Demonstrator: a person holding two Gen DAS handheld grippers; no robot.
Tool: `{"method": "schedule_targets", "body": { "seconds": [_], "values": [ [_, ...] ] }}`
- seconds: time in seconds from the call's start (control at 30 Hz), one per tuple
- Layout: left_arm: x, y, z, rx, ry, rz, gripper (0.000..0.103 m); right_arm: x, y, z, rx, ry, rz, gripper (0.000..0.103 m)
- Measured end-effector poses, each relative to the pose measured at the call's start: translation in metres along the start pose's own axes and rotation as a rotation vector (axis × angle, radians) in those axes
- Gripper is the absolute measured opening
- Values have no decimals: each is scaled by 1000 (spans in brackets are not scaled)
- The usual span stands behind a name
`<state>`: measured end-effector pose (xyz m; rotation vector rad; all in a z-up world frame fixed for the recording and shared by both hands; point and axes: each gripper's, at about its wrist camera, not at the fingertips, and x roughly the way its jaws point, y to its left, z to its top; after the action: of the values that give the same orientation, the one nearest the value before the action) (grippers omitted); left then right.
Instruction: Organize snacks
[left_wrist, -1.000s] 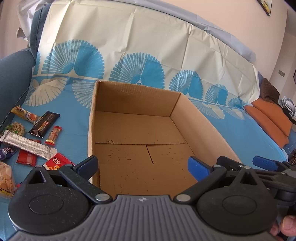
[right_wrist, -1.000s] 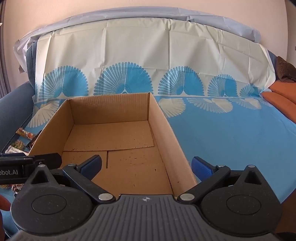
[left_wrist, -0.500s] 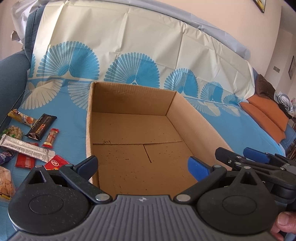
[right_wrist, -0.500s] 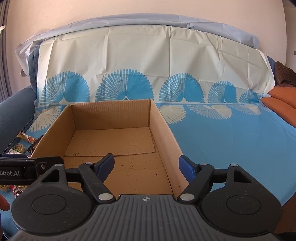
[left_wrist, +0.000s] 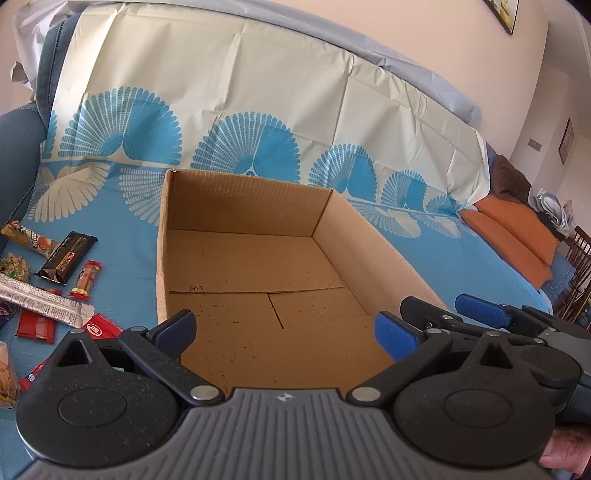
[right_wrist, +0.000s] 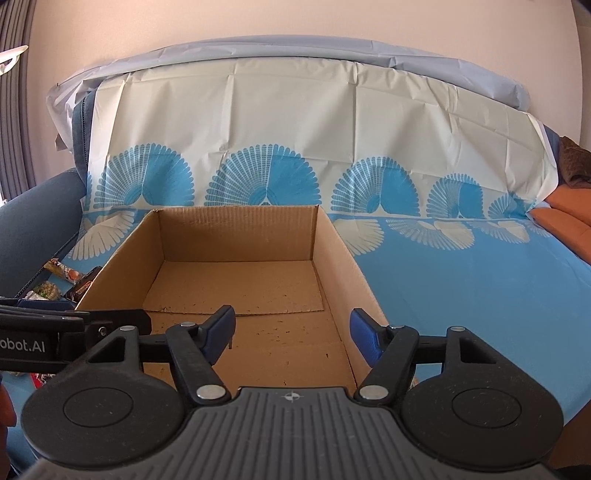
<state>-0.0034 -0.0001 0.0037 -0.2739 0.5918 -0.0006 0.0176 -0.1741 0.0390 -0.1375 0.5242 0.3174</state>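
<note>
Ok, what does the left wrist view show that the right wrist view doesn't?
Only the left wrist view shows the silver wrapper, small red packets, and a framed picture on the wall. Only the right wrist view shows the grey curtain at the far left. Both show the empty cardboard box, the blue patterned cloth, and each other's gripper: left gripper open, right gripper closing on nothing.

brown box (left_wrist: 240, 206), blue fan-print cover (left_wrist: 122, 129), orange cushions (left_wrist: 517, 229)

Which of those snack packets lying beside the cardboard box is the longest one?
The silver-white packet with small print, lying flat on the blue cloth. It stretches well past the dark bar and small red-gold packet beside it.
</note>
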Motion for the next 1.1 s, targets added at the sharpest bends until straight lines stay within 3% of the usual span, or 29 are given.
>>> {"method": "schedule_targets", "body": {
  "seconds": [0.23,0.4,0.6,0.87,1.1],
  "values": [
    [-3,1,1,-1,-8,-9,102,-1,2,-2,-4,1,-7,70],
    [-7,5,0,1,-14,-23,100,-2,8,0,-12,-4,-10,63],
    [-10,10,-1,4,-10,-32,78,-5,18,1,-25,-22,15,56],
    [-23,11,-6,81,-18,-23,34,-10,37,6,-24,-61,36,55],
    [-55,42,12,121,-16,-10,28,-9,59,19,63,-57,81,55]
  ]
}}
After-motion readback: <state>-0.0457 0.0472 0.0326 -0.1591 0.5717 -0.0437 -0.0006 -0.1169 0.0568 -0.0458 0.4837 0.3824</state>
